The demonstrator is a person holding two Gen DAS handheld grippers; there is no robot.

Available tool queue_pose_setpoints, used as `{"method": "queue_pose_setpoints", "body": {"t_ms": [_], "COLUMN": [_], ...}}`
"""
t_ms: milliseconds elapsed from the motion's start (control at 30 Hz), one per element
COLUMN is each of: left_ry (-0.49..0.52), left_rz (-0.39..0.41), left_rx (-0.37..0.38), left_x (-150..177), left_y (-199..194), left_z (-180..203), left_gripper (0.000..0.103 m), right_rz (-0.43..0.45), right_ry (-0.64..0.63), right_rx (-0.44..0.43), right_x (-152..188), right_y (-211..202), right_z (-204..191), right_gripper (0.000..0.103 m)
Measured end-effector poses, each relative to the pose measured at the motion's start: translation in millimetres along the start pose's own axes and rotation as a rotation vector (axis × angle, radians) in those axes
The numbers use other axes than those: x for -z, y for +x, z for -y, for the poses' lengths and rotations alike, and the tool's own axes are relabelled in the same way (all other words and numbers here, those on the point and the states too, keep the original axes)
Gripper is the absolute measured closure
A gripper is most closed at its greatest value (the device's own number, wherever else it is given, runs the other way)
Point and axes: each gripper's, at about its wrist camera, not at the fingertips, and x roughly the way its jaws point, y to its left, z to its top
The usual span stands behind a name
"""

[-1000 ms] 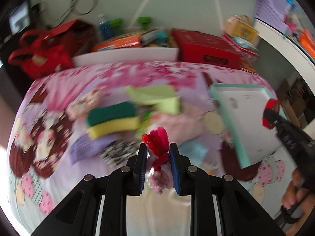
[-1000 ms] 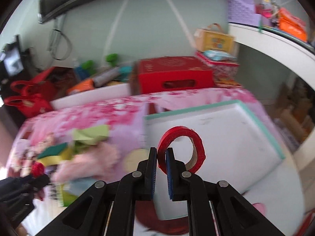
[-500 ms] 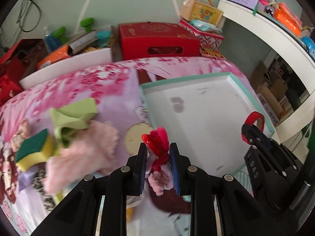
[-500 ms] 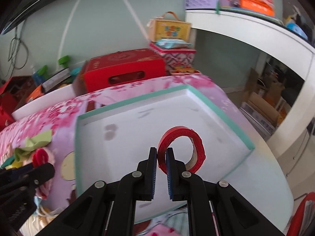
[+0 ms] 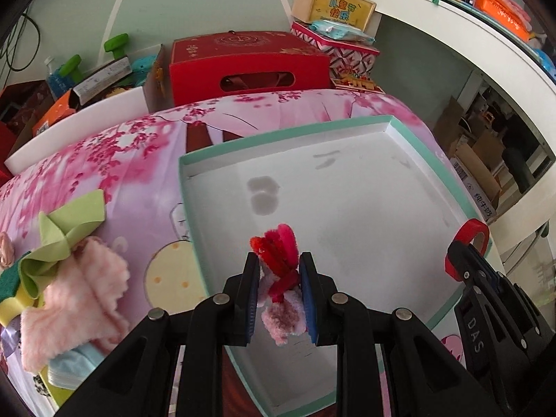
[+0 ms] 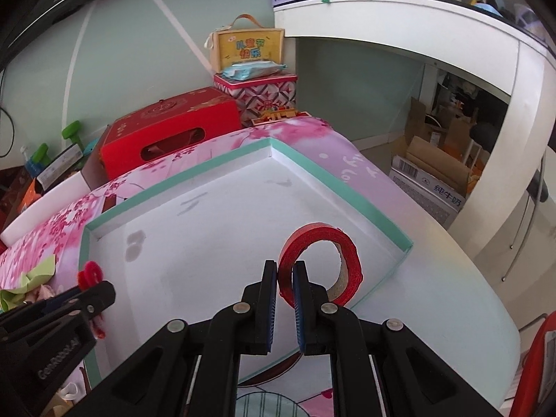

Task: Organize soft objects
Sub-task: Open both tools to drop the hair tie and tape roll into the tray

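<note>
My left gripper (image 5: pixel 279 267) is shut on a small fuzzy toy of red and pink pipe cleaners (image 5: pixel 278 271) and holds it over the near left part of a white tray with a mint rim (image 5: pixel 278 135). My right gripper (image 6: pixel 285 274) is shut on a red tape roll (image 6: pixel 321 264) and holds it over the tray's near right corner (image 6: pixel 399 239). The tray's floor is bare. The left gripper shows in the right wrist view (image 6: pixel 88 283), and the right gripper in the left wrist view (image 5: pixel 464 253).
On the pink flowered cloth left of the tray lie a pink fluffy cloth (image 5: pixel 73 299), a green cloth (image 5: pixel 59 239) and a green-and-yellow sponge (image 5: pixel 8 292). A red box (image 5: pixel 246 62) and other boxes stand behind the table. A white desk (image 6: pixel 451 34) stands at the right.
Both grippers have swung right, from the pile of soft things to above the tray. Each keeps its grip on its object.
</note>
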Motion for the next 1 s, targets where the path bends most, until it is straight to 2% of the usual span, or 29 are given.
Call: {"method": "queue_pose_setpoints", "body": {"t_ms": [67, 100, 133, 200, 267, 333, 400, 467, 533, 600, 667, 833, 1000], "left_ry": [0.007, 0.011, 0.014, 0.006, -0.007, -0.011, -0.015, -0.021, -0.034, -0.043, -0.050, -0.076, -0.086], "left_rz": [-0.003, 0.000, 0.000, -0.005, -0.001, 0.001, 0.002, 0.007, 0.010, 0.015, 0.020, 0.018, 0.001], "left_rx": [0.002, 0.003, 0.007, 0.013, 0.016, 0.010, -0.005, -0.011, -0.012, -0.018, -0.036, -0.088, -0.124], "left_x": [-0.7, -0.3, 0.4, 1.1, 2.3, 4.1, 6.4, 8.7, 10.0, 10.6, 10.8, 12.6, 14.5], "left_y": [2.6, 2.4, 2.2, 2.0, 0.3, -1.8, -3.5, -4.8, -5.9, -7.1, -8.5, -9.1, -9.2], "left_z": [3.5, 5.0, 6.2, 5.6, 3.4, 0.5, -2.4, -6.0, -10.9, -15.5, -19.6, -31.3, -38.2], "left_gripper": [0.076, 0.065, 0.046, 0.036, 0.036, 0.034, 0.029, 0.024, 0.018, 0.016, 0.015, 0.015, 0.015], "right_rz": [0.002, 0.005, 0.010, 0.011, 0.007, 0.004, 0.011, 0.015, 0.008, -0.002, -0.014, -0.043, -0.051], "right_ry": [0.003, 0.002, 0.000, -0.004, -0.006, -0.029, -0.044, -0.047, -0.055, -0.073, -0.072, -0.034, -0.053], "right_rx": [0.001, 0.006, 0.013, 0.021, 0.032, 0.056, 0.078, 0.078, 0.079, 0.090, 0.107, 0.093, 0.094], "right_x": [-0.4, -0.3, -0.6, -1.1, -1.1, -1.5, -2.2, -2.8, -3.2, -2.4, -1.8, -0.8, 1.0], "right_y": [0.1, -0.6, -1.4, -1.8, -1.7, -2.5, -4.5, -5.8, -4.9, -2.6, -0.5, 3.5, 4.6], "right_z": [1.5, 1.5, 1.7, 1.9, 2.2, 0.3, -1.3, -1.0, -1.1, -2.0, -1.0, 7.1, 5.4], "right_gripper": [0.092, 0.091, 0.091, 0.091, 0.086, 0.071, 0.046, 0.039, 0.027, 0.012, 0.002, 0.000, 0.000]}}
